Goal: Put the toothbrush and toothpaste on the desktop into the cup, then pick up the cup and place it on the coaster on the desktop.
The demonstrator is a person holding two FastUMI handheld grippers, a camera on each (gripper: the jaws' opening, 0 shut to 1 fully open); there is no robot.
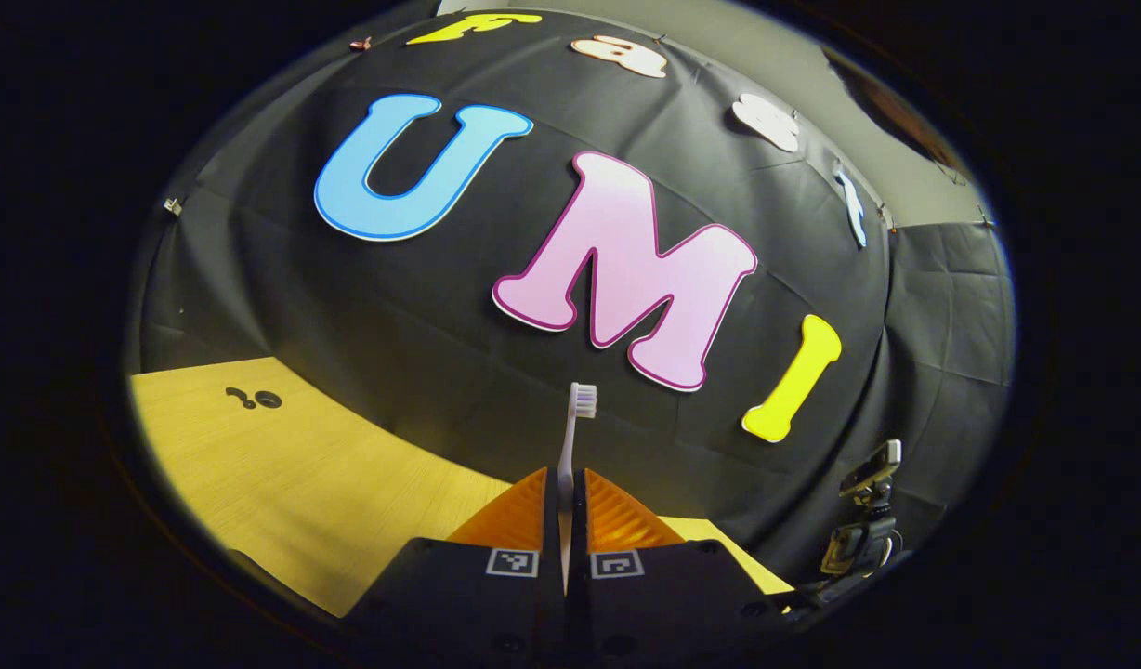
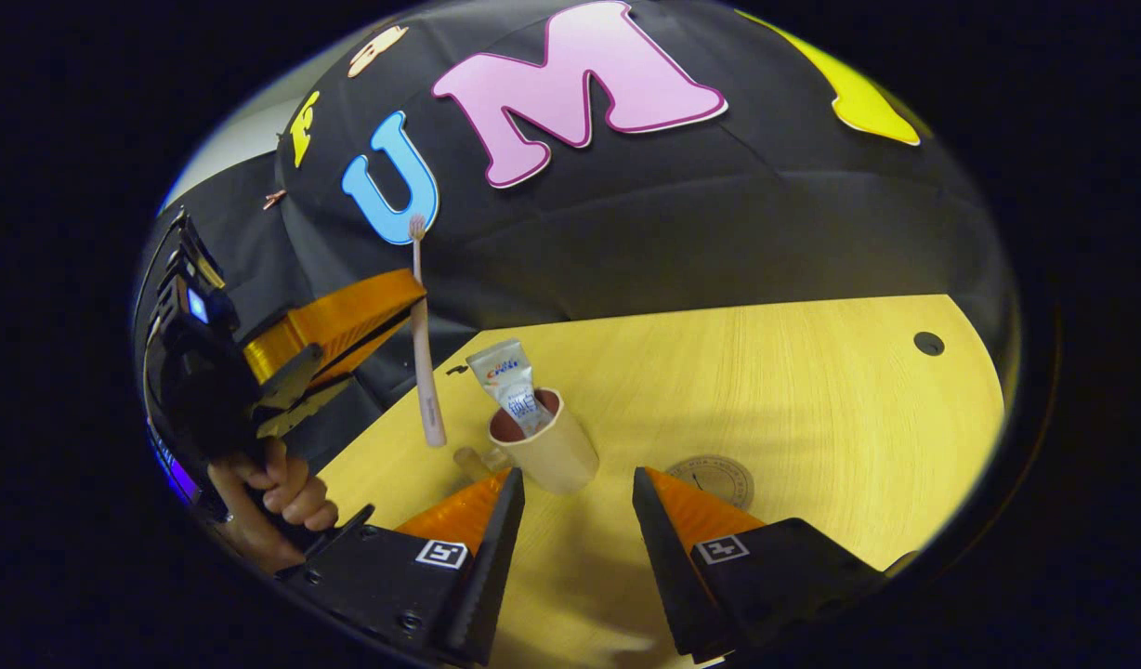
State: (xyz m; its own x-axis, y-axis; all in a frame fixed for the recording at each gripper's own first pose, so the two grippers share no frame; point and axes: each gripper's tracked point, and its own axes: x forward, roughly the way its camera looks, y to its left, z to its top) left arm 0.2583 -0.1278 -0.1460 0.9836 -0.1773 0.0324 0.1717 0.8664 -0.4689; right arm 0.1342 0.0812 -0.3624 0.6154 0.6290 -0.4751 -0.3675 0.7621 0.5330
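My left gripper has its fingers pinched narrow on the toothbrush; the handle runs up between them, bristle head well above my tips, roughly upright. In the right gripper view that same left gripper hangs off to the left of my right fingers, a hand under it, brush tail hanging free in the air, just left of the cup and about level with its rim.

Cup sits just ahead of my right gripper, a bit toward my left finger. Toothpaste is already in it, leaning to the cup's left side, so free mouth space looks to be on the right part of the rim.

Right fingers stand wide apart, holding nothing, low over the desktop. Coaster lies flat just beyond my right finger, near the cup, not touching.

Step in hand, I judge: drop the brush in. Do it well: carry the tail rightward over the open part of the mouth, clear the rim and tube, keep the handle near vertical, lower till the tail is inside, then release. Risk: clipping the tube or tipping the cup. Right fingers could steady it.
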